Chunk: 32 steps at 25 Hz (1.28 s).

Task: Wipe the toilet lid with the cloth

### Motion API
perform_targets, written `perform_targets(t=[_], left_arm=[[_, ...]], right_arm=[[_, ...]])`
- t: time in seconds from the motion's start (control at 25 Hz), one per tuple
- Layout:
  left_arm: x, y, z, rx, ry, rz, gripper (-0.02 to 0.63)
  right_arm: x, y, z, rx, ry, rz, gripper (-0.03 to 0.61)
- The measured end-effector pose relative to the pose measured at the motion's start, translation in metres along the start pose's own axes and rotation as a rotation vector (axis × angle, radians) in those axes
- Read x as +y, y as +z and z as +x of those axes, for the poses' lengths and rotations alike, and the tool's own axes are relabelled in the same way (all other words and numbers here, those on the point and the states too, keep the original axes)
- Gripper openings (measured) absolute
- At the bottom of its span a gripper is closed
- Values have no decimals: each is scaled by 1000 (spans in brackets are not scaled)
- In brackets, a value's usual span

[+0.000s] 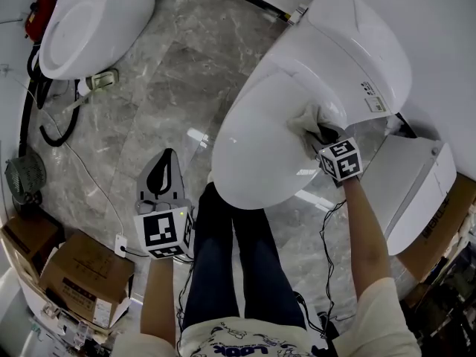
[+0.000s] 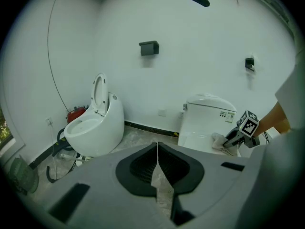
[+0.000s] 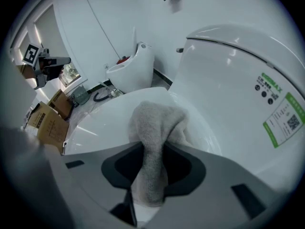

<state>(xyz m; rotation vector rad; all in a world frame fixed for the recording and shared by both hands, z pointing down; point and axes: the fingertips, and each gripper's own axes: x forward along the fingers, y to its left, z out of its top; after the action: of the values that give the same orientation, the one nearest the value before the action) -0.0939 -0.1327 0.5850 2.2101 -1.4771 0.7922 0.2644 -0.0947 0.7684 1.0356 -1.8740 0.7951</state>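
Grey-white cloth (image 1: 303, 119) is pinched between the fingers of my right gripper (image 1: 318, 134), resting on the white toilet lid (image 1: 253, 151) at centre right. My left gripper (image 1: 163, 171) hangs lower left over the floor, fingers together.

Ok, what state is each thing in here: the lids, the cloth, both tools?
toilet lid: closed, lying down flat.
cloth: bunched up, pressed on the toilet lid near its back end.
right tool: shut on the cloth.
left tool: shut, nothing in it, held off over the floor.
other toilet: lid raised upright.
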Motion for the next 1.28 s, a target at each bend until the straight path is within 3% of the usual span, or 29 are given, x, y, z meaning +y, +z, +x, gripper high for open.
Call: perform_targets(t=[0.16,0.48,0.92,1.28], left_arm=[[-4,3,3,-1,-10,3,14],[-9,9,10,-3,-33,12,14],[-13,6,9,-1,-53,24,14],[-19,5,5,-6,-68,27,14]], right_arm=[[-19,-4,-5,-11,-57,80,117],[-51,-23,-17,-64,-187,353,120],[-55,-51,-29,-75,-324,487,121],[-33,-81,-39,-96,-358,612,118]])
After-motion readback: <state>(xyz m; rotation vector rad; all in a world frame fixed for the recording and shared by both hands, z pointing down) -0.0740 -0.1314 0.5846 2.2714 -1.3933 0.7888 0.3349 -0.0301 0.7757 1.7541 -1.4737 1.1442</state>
